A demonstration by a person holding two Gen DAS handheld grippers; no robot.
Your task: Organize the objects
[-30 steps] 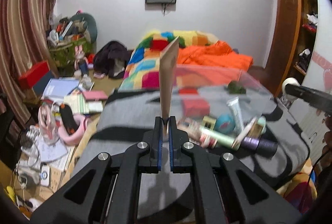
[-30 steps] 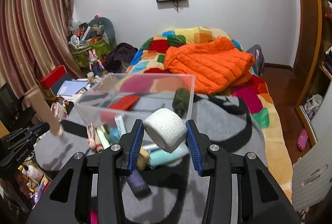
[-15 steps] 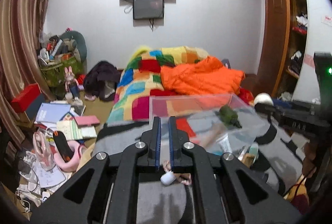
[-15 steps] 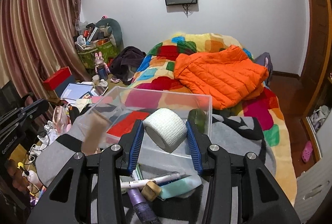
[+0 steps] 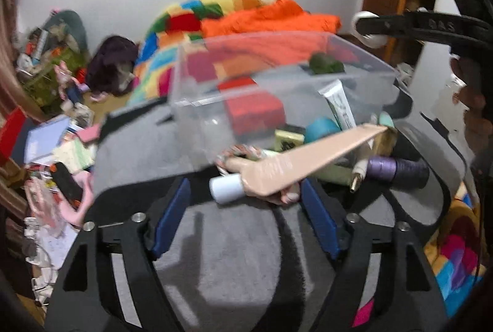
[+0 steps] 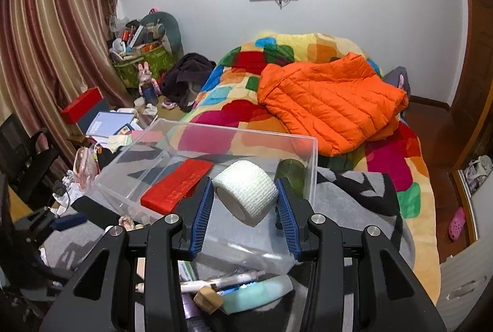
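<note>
A clear plastic bin stands on a grey blanket; a red box and a dark green bottle lie inside. My left gripper is open, low over the blanket before the bin. A tan flat stick lies across a white-capped item between its fingers. My right gripper is shut on a white bandage roll, held above the bin's near edge.
Loose toiletries lie beside the bin: a purple cylinder, a white tube, a teal round item. An orange jacket lies on the patchwork bed behind. Books and clutter cover the floor at left.
My left gripper has let go of the tan stick, opened wide and dropped toward the blanket. My right gripper has carried the bandage roll forward over the bin.
</note>
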